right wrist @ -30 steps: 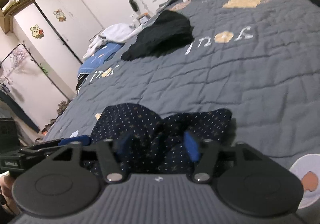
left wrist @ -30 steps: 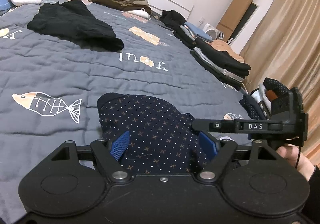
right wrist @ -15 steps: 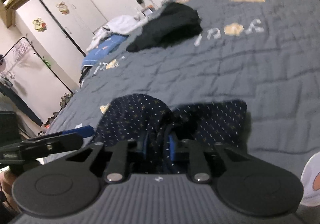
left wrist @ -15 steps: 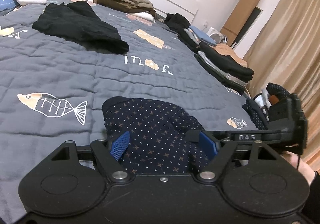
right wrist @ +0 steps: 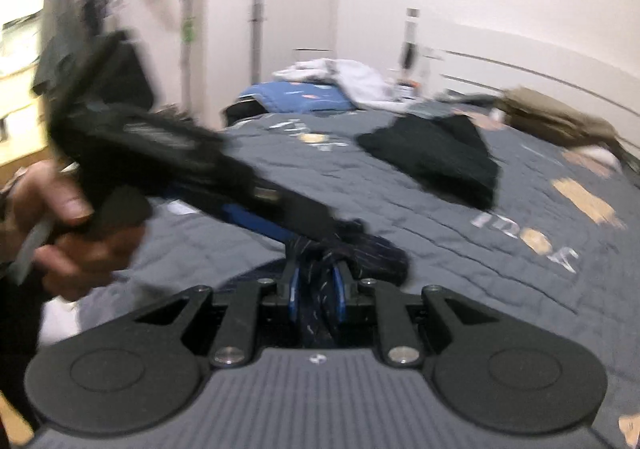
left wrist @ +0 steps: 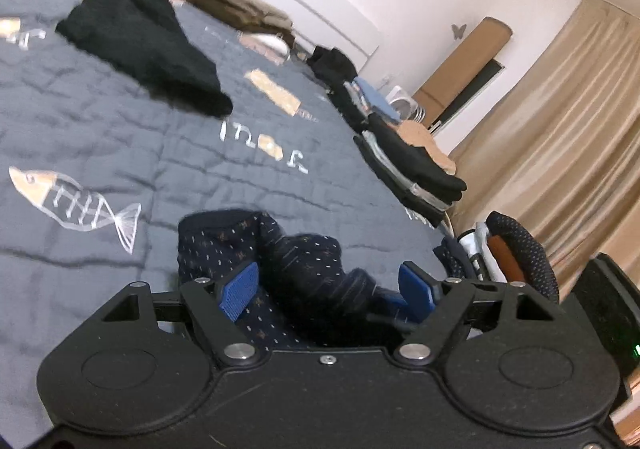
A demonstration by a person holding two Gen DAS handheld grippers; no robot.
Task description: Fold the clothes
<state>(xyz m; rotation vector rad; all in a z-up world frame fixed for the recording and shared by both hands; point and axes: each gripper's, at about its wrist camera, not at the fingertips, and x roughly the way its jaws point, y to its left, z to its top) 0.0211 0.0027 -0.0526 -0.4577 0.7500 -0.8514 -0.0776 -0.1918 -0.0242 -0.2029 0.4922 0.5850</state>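
Note:
A navy garment with small dots (left wrist: pixel 304 269) lies bunched on the grey quilted bedspread (left wrist: pixel 120 153). My left gripper (left wrist: pixel 328 289) is open, its blue pads (left wrist: pixel 240 289) wide apart on either side of the raised fabric. In the right wrist view, my right gripper (right wrist: pixel 316 289) is shut on a fold of the navy garment (right wrist: pixel 360 249), which is pinched between its pads. The left gripper (right wrist: pixel 180 169) crosses that view as a blur from the upper left, held by a hand (right wrist: pixel 68 217). Its tip sits at the garment.
A loose black garment (left wrist: pixel 140 49) lies further up the bed. Stacks of folded clothes (left wrist: pixel 412 165) line the bed's right edge, and a tan pile (left wrist: pixel 236 9) sits by the headboard. Beige curtains (left wrist: pixel 560 129) hang at right. White and blue bedding (right wrist: pixel 320 89) is heaped at the far corner.
My right gripper went from open to shut on the navy garment and pulled it up into a bunch. Its view swung left. The left gripper stayed open.

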